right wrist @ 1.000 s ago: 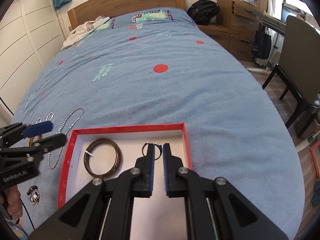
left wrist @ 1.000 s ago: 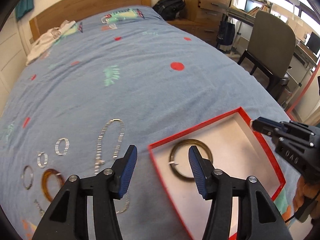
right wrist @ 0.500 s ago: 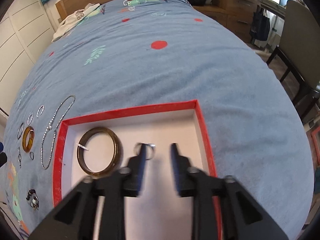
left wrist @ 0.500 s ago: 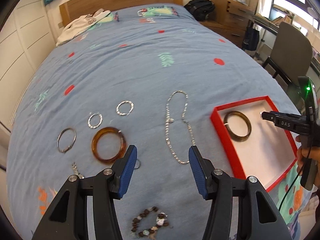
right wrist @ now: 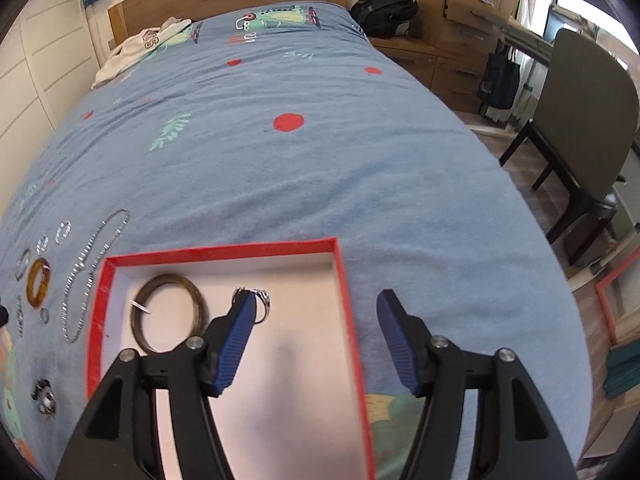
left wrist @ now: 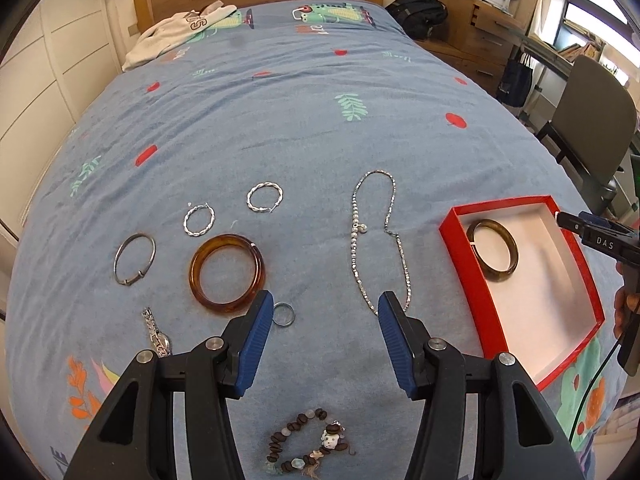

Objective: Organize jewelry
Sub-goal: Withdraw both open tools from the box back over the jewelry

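Note:
Loose jewelry lies on the blue bedspread. Under my left gripper [left wrist: 325, 312], which is open and empty, are an amber bangle [left wrist: 227, 270], a small ring [left wrist: 283, 314] by its left finger, and a silver necklace [left wrist: 380, 240]. Twisted hoops [left wrist: 199, 220], a silver bangle [left wrist: 134, 259], a watch [left wrist: 157, 334] and a beaded bracelet [left wrist: 308, 446] lie around them. The red box [right wrist: 220, 250] holds a dark bangle [right wrist: 170, 314] and a silver ring [right wrist: 262, 304]. My right gripper [right wrist: 316, 308] hovers over the box with its jaws opening and nothing between them. The ring rests by its left finger.
A grey chair [right wrist: 580, 120] stands off the bed's right edge, with wooden drawers [right wrist: 452, 40] and a black backpack [right wrist: 384, 10] behind it. A white garment [left wrist: 180, 32] lies at the headboard. The far half of the bed is bare bedspread.
My left gripper swung left from above the red box to above the loose jewelry. My right gripper went from shut on the silver ring to open, leaving the ring in the box.

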Demonstrator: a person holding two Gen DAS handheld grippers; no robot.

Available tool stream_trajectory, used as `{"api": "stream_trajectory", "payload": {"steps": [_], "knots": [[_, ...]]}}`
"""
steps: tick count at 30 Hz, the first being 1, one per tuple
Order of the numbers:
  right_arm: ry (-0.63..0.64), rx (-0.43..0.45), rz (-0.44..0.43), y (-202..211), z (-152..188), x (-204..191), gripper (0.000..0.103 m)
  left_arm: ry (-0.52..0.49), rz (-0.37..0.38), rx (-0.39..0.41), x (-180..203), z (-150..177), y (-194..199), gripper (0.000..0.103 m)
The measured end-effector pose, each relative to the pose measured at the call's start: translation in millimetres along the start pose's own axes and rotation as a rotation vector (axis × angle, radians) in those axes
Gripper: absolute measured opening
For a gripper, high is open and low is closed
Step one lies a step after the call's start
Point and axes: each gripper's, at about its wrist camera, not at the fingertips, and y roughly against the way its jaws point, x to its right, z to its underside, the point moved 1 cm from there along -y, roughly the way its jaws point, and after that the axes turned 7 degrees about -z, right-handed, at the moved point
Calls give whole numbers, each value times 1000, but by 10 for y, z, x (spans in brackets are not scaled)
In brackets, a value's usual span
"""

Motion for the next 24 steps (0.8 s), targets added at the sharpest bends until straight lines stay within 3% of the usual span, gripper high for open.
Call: {"api": "stream_trajectory", "payload": {"steps": [16, 24], "knots": [[-72, -86, 24, -160, 206, 393, 61, -15, 5, -7, 87, 2, -16, 55], [-121, -64, -16, 67, 170, 584, 61, -10, 8, -1, 141, -13, 24, 55]]}}
